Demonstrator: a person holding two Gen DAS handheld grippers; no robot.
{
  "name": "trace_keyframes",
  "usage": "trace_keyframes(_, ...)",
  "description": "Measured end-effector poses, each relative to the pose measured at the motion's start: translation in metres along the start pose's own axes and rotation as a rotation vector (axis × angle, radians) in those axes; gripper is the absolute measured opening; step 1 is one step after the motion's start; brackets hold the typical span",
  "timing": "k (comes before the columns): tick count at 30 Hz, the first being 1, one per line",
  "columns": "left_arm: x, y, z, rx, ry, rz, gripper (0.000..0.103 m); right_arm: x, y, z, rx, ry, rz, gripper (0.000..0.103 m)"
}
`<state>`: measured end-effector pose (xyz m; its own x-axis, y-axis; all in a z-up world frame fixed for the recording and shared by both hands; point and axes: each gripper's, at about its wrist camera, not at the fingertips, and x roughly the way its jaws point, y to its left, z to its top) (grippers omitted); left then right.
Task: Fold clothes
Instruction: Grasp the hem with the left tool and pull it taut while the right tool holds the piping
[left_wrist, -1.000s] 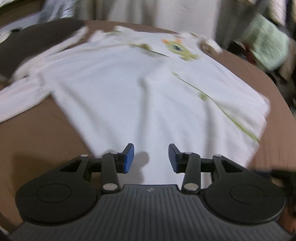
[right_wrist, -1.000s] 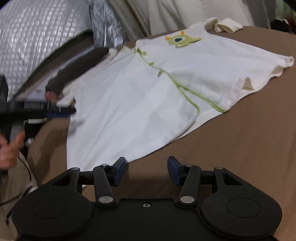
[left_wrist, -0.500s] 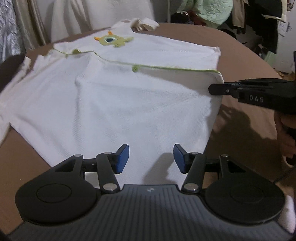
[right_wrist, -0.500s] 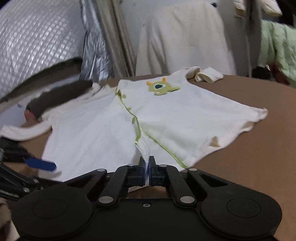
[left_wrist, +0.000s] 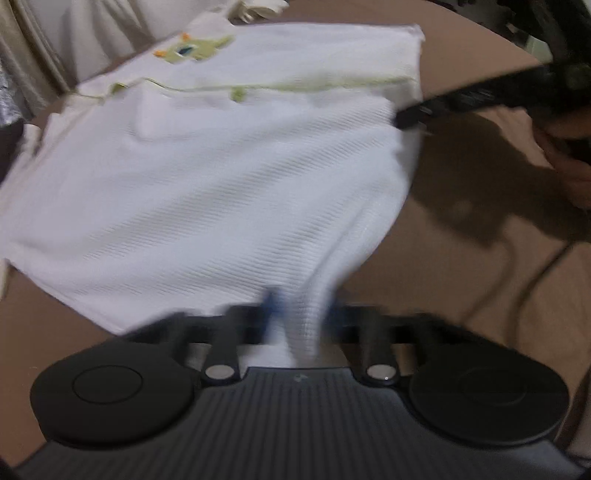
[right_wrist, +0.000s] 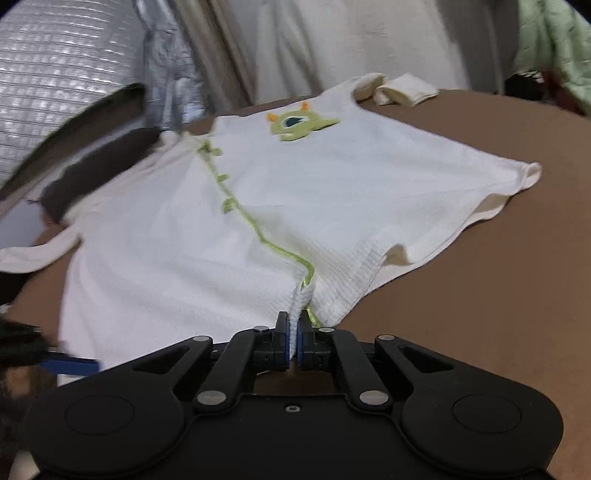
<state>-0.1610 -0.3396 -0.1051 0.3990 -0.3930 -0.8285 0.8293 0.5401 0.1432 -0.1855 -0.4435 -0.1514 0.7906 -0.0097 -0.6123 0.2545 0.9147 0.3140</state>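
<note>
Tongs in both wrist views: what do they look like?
Both match: matte black bodies with two round discs, linkage arms on silver pivot pins, and blue pads on the fingertips. The left tongs have a ribbed grey housing; the right tongs have a smooth black one.

A white ribbed cotton garment with green piping (right_wrist: 258, 206) lies spread on the brown table surface (right_wrist: 498, 280). Its green monster patch (right_wrist: 299, 123) sits near the far end; beyond that end lies a small folded cream cloth (right_wrist: 404, 94). A dark grey garment (right_wrist: 92, 166) lies at the far left, just beside the garment's left edge. The right gripper (right_wrist: 293, 338) meets the near hem at the piping line; the left gripper (left_wrist: 299, 317) meets the same hem further left, fabric between its fingers.
</note>
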Motion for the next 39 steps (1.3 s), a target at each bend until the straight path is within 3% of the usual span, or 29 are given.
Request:
trace_keyframes(3, -0.016, 0.011, 0.004, -0.031, -0.06, 0.035, 0.005, -0.012, -0.017, 0.005, 0.029, -0.016, 0.029, 0.029)
trace_keyframes(5, -0.024, 0.017, 0.006, -0.058, -0.088, 0.003, 0.005, -0.019, -0.028, 0.008, 0.049, -0.026, 0.048, 0.039)
trace_keyframes(7, -0.024, 0.02, 0.008, -0.071, -0.09, -0.029, 0.006, -0.024, -0.049, 0.019, 0.093, -0.057, 0.023, 0.039)
trace_keyframes(9, -0.016, 0.023, 0.008, -0.075, -0.072, -0.025, 0.006, -0.027, -0.073, 0.033, 0.146, -0.091, -0.005, 0.048)
trace_keyframes(11, -0.006, 0.028, 0.005, -0.095, -0.05, -0.021, 0.005, -0.016, -0.081, 0.044, 0.121, -0.078, -0.021, 0.062)
trace_keyframes(17, -0.012, 0.035, 0.008, -0.161, -0.038, -0.08, 0.004, 0.021, -0.099, 0.075, 0.024, -0.027, -0.062, 0.068)
trace_keyframes(18, -0.016, 0.036, 0.01, -0.171, -0.037, -0.095, 0.004, 0.027, -0.102, 0.08, 0.008, -0.018, -0.069, 0.064)
trace_keyframes(20, -0.026, 0.038, 0.014, -0.18, -0.029, -0.125, 0.004, 0.04, -0.108, 0.091, -0.024, -0.001, -0.083, 0.004)
trace_keyframes(22, -0.041, 0.039, 0.016, -0.167, -0.034, -0.139, 0.004, 0.039, -0.106, 0.097, -0.089, -0.015, -0.132, 0.003)
trace_keyframes(25, -0.058, 0.039, 0.014, -0.153, -0.034, -0.16, 0.004, -0.007, -0.098, 0.09, -0.135, -0.115, -0.216, 0.001)
trace_keyframes(27, -0.055, 0.035, 0.008, -0.16, -0.011, -0.219, 0.004, -0.015, -0.093, 0.075, -0.209, -0.105, -0.293, 0.001)
trace_keyframes(31, -0.014, 0.014, -0.003, -0.115, 0.124, -0.18, 0.004, 0.012, -0.101, 0.044, -0.24, -0.021, -0.315, 0.001)
trace_keyframes(33, -0.01, 0.009, -0.006, -0.103, 0.138, -0.193, 0.003, 0.006, -0.096, 0.04, -0.23, -0.03, -0.318, 0.001)
trace_keyframes(36, -0.024, 0.011, -0.007, -0.126, 0.147, -0.284, 0.002, -0.006, -0.088, 0.035, -0.212, -0.052, -0.322, 0.001)
trace_keyframes(39, -0.017, 0.01, -0.012, -0.102, 0.199, -0.237, 0.002, -0.019, -0.079, 0.031, -0.194, -0.074, -0.327, 0.001)
